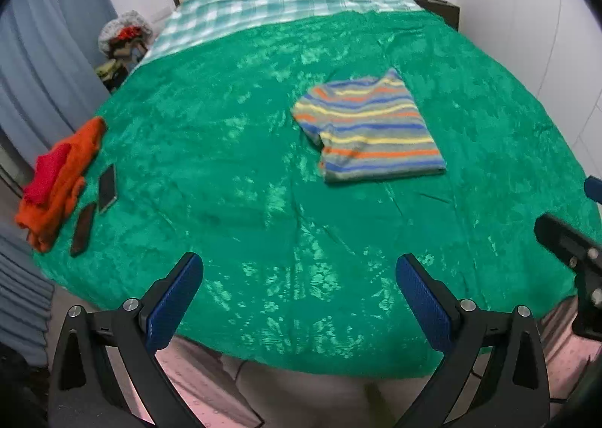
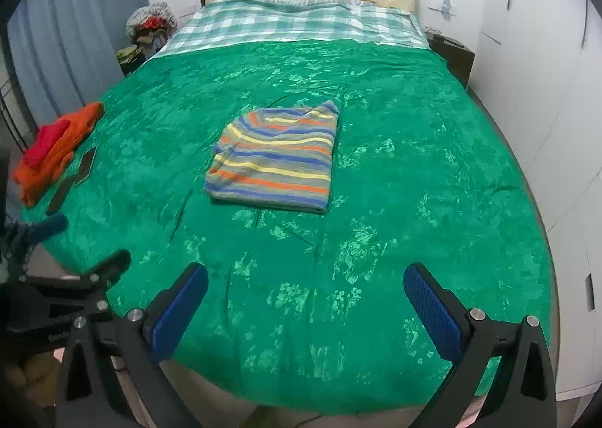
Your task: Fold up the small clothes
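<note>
Now, over the green bedspread (image 2: 414, 149), I hold the left claw (image 1: 299, 300) and right claw (image 2: 305, 309) above the foot of the bed, both with jaws wide apart and nothing between them. The striped shirt (image 2: 276, 159) lies folded into a neat rectangle mid-bed, well clear of both claws. I judge this garment finished; the next move calls for reaching left to the orange and red clothes (image 1: 56, 179) heaped by the bed's edge, beside two phones (image 1: 107, 189).
</note>
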Demonstrator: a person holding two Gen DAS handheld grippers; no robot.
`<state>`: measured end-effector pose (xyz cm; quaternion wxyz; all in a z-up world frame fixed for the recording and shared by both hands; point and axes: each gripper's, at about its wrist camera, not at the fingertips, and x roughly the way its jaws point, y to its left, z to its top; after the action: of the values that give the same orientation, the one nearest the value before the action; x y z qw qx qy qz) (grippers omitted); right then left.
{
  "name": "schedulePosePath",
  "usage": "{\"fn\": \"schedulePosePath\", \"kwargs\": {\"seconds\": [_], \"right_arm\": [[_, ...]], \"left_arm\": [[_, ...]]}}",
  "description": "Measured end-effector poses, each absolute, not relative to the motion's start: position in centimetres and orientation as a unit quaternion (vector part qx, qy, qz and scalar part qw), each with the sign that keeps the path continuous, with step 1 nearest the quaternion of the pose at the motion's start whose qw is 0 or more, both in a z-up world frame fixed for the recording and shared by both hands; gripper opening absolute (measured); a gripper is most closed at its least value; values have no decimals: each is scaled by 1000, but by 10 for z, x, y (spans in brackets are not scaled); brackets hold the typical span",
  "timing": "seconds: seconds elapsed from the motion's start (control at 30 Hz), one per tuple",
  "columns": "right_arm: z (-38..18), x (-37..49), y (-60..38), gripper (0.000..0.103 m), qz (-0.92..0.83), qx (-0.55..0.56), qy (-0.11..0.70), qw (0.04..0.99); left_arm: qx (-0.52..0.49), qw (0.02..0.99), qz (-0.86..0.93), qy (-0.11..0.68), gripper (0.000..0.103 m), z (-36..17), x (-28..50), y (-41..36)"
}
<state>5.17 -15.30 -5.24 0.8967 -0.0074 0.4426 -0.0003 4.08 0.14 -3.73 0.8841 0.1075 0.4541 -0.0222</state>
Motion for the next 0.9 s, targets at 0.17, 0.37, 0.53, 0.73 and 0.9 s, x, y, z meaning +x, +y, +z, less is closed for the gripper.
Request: {"fn": "schedulePosePath", "kwargs": {"seconds": [0.17,0.37,0.53,0.73,0.9], "right_arm": [[-48,45,-144,103,-14,-24,450,892],[-37,40,-139,103,-15,-29,444,895],[-26,38,-133,103,-16,-39,439,898],[-18,42,-133,103,-23,-40,433,900],[-18,46,-132,103,-23,-40,435,899]], "left_arm": [[101,886,-31,452,102,-30,36,5],[77,884,-45,459,103,-21,36,11],[58,883,-55,463,103,-10,38,13],[40,881,-58,469,103,-4,46,18],[52,885,-51,460,103,-2,49,14]]}}
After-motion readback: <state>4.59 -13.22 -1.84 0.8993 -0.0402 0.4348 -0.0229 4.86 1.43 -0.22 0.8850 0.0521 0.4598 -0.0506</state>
